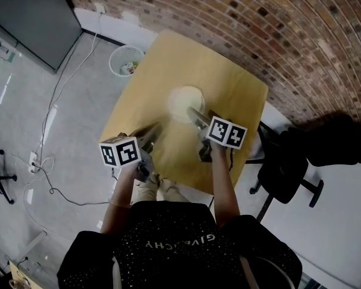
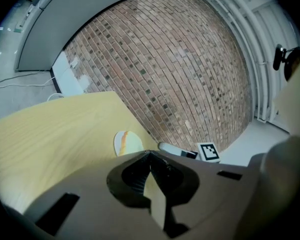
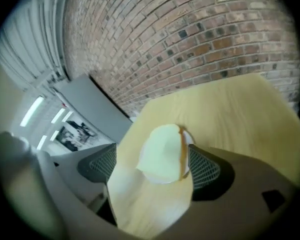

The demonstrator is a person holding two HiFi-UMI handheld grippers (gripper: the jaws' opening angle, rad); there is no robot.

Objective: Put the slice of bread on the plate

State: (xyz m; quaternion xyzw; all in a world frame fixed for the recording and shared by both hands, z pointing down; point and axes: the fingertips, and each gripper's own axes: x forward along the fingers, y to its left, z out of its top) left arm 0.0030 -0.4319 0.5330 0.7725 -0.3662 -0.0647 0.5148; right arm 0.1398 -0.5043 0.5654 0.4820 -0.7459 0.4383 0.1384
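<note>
Bread (image 3: 160,156) | on plate (image 3: 190,137) | between spread jaws of right claw (image 3: 151,168)

Plate (image 2: 117,144) rim behind left gripper (image 2: 150,155)

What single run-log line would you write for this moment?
bread slice: on plate | plate: on table | right tongs: open, empty | left tongs: shut, empty

Looks like an office or studio space. There's a brick wall (image 1: 277,29) up top, swivel chair (image 1: 289,167) at right, wastebasket (image 1: 126,60) and cables (image 1: 37,161) left.
</note>
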